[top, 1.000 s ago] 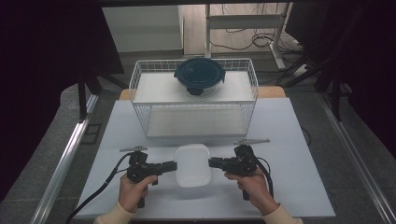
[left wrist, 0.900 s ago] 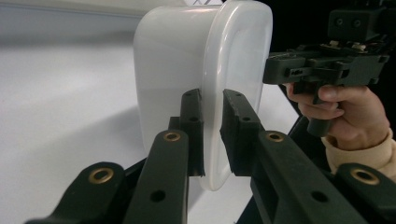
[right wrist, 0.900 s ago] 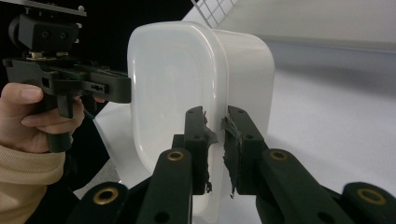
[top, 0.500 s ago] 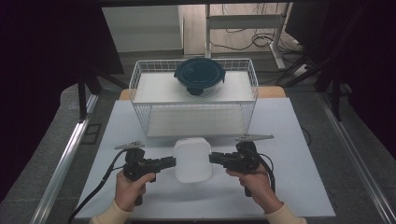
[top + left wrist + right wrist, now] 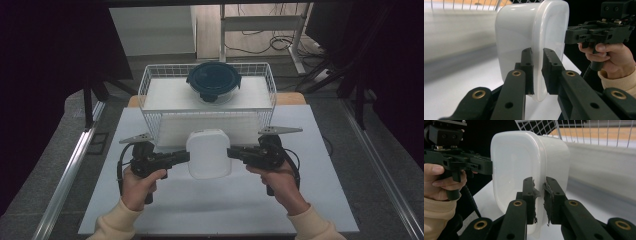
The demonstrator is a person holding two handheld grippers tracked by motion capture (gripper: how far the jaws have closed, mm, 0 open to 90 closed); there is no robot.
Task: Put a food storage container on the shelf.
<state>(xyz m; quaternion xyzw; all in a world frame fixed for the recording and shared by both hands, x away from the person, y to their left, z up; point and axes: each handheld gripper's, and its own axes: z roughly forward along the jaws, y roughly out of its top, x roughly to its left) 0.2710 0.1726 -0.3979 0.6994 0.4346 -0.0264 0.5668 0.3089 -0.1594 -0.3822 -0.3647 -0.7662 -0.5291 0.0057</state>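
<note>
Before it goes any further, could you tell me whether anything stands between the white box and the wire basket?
Nothing visible does. The box, gripped at both sides, hangs before the basket; a dark-lidded bowl sits at the basket's back.

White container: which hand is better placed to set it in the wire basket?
Neither: the left gripper and right gripper clamp opposite edges of the white container, just before the wire basket.

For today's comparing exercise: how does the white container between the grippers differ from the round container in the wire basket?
The white container is opaque, rectangular with rounded corners; the round container has a dark teal lid with clip tabs.
The white container is clamped at its rim by the left gripper and right gripper; the round container rests untouched in the wire basket.
Both are lidded food boxes.
</note>
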